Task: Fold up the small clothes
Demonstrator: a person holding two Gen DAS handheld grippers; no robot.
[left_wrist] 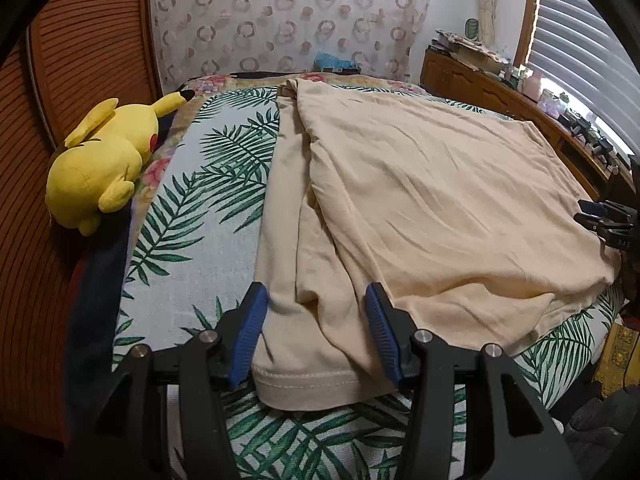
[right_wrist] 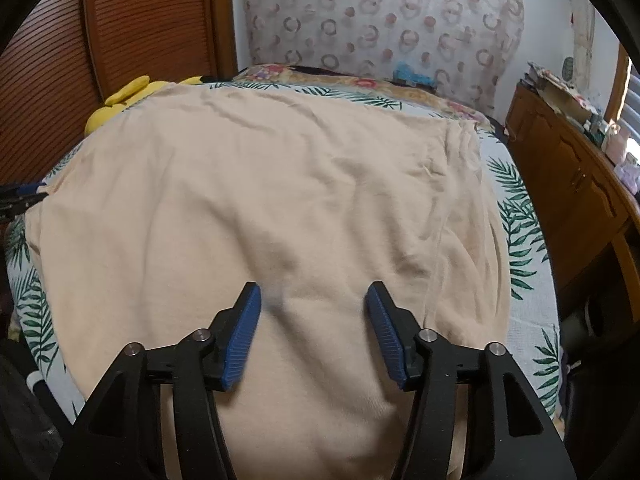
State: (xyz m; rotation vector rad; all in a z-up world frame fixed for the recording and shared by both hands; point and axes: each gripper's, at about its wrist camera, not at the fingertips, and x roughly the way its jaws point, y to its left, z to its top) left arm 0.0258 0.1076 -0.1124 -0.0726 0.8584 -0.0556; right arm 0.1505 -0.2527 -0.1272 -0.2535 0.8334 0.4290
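Observation:
A beige shirt (left_wrist: 432, 200) lies spread on a bed with a palm-leaf cover (left_wrist: 208, 184). Its left side is folded over, and a sleeve with a stitched hem (left_wrist: 304, 384) reaches the near edge. My left gripper (left_wrist: 316, 304) is open, its blue pads on either side of that sleeve without pressing it. In the right wrist view the same shirt (right_wrist: 248, 208) fills the frame. My right gripper (right_wrist: 312, 300) hovers open over the shirt's near part, with bare cloth below and nothing between the fingers. The right gripper's black body (left_wrist: 608, 220) shows at the left view's right edge.
A yellow plush toy (left_wrist: 104, 160) lies at the bed's left edge against a slatted wooden door (left_wrist: 80, 40). A wooden dresser (right_wrist: 568, 184) with small items stands along the right side under a window blind (left_wrist: 588, 40). A patterned curtain (left_wrist: 288, 12) hangs behind the bed.

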